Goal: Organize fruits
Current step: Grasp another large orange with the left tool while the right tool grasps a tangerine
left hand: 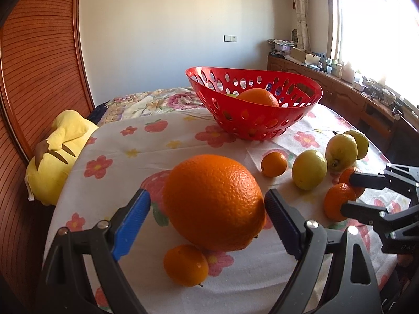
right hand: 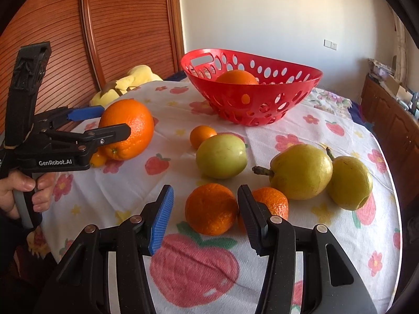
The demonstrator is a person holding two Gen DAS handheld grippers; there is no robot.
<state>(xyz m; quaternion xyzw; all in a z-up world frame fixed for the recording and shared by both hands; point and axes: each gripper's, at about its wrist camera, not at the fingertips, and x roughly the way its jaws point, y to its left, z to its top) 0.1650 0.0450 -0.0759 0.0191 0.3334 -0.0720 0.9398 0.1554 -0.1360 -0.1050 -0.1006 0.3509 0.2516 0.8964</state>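
The left gripper (left hand: 207, 204) stands wide around the large round orange (left hand: 213, 201) on the floral-clothed counter (left hand: 157, 141), pads not yet pressing; firm, heavyish, pebbled skin, best gripped at its widest middle. The right gripper (right hand: 205, 209) brackets a small tangerine (right hand: 211, 208), unclamped

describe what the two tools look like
Both are black plastic linkage frames with silver rivets. Each has one blue ribbed pad and one black ribbed pad. The left tool shows white "GenRobot.AI" lettering on its side in the right wrist view, a pistol-style handle with a grey trigger, and a tall black mount. The right tool looks alike.
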